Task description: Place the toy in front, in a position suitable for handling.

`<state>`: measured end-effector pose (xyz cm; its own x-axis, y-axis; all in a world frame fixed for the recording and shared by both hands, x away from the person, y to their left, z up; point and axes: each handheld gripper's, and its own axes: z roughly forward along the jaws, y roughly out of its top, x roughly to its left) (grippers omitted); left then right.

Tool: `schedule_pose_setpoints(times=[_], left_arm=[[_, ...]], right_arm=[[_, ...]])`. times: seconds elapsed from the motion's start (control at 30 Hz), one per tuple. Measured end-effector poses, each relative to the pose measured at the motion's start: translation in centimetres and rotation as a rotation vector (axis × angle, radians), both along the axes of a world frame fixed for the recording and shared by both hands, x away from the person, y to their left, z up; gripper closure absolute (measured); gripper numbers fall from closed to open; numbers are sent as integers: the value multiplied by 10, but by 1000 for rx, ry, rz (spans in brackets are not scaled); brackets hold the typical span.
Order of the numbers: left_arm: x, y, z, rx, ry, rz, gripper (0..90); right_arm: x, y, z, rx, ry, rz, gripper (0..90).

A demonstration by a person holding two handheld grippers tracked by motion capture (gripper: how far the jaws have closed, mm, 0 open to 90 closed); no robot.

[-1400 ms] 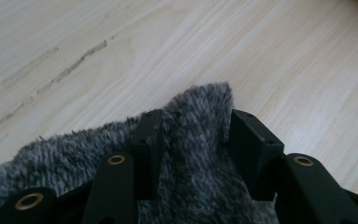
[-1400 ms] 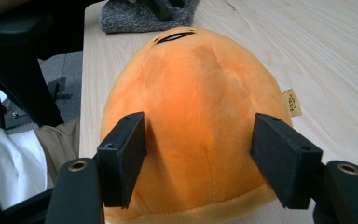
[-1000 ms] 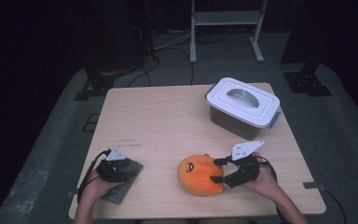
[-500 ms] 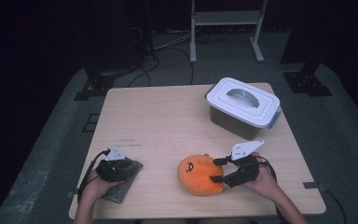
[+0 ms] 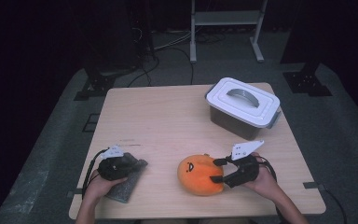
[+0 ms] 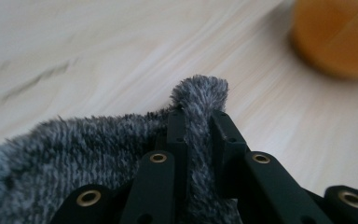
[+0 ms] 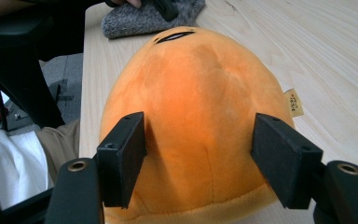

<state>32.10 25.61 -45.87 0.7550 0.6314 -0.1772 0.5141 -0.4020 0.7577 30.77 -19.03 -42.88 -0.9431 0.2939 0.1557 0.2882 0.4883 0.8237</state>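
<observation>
A grey fuzzy cloth [image 5: 123, 189] lies at the table's front left. My left gripper [image 5: 137, 164] rests on it. In the left gripper view its jaws have just been closing, and the left gripper [image 6: 199, 119] now pinches a raised fold of the cloth [image 6: 74, 154]. An orange plush toy [image 5: 198, 173] with a stitched face sits at front centre. My right gripper [image 5: 214, 171] reaches it from the right. In the right gripper view the right gripper [image 7: 200, 144] has a pad pressed against each side of the plush [image 7: 200, 88], and the cloth [image 7: 144, 18] lies beyond.
A dark box with a white handled lid [image 5: 242, 105] stands at the back right of the wooden table [image 5: 168, 116]. Dark floor with cables and metal stand legs [image 5: 223, 28] lies beyond the far edge. The table's near edge is close behind both hands.
</observation>
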Motion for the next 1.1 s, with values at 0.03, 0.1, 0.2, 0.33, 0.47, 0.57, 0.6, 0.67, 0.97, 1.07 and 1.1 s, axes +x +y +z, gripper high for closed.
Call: schedule_pose_setpoints(times=[0.03,0.1,0.2,0.33,0.47,0.57,0.6,0.67,0.97,1.07,1.1], left_arm=[[-1,-5,8,-87,-18,-35,795],[-2,-14,16,-157,-32,-80,795],[-5,-36,28,-220,-52,-165,794],[-8,-72,42,-231,-85,-276,793],[-7,-109,56,-241,-113,-380,793],[-6,-133,62,-228,-126,-447,793],[-6,-142,62,-221,-121,-471,793],[-6,-151,59,-185,-115,-500,791],[-9,-146,39,-124,-100,-502,783],[-10,-139,36,-132,-86,-498,782],[-10,-137,35,-126,-85,-499,782]], right_arm=[[0,0,0,-1,0,1,339],[0,1,-1,-5,-3,5,339],[1,3,-1,-13,-8,9,339],[1,6,0,-22,-15,10,339],[1,8,0,-23,-19,13,339],[1,9,0,-24,-19,12,339],[1,10,0,-27,-23,14,339],[1,10,-1,-28,-27,17,339],[-3,15,0,-38,-49,21,335],[-5,15,1,-49,-60,25,336],[-5,15,1,-48,-62,25,335]])
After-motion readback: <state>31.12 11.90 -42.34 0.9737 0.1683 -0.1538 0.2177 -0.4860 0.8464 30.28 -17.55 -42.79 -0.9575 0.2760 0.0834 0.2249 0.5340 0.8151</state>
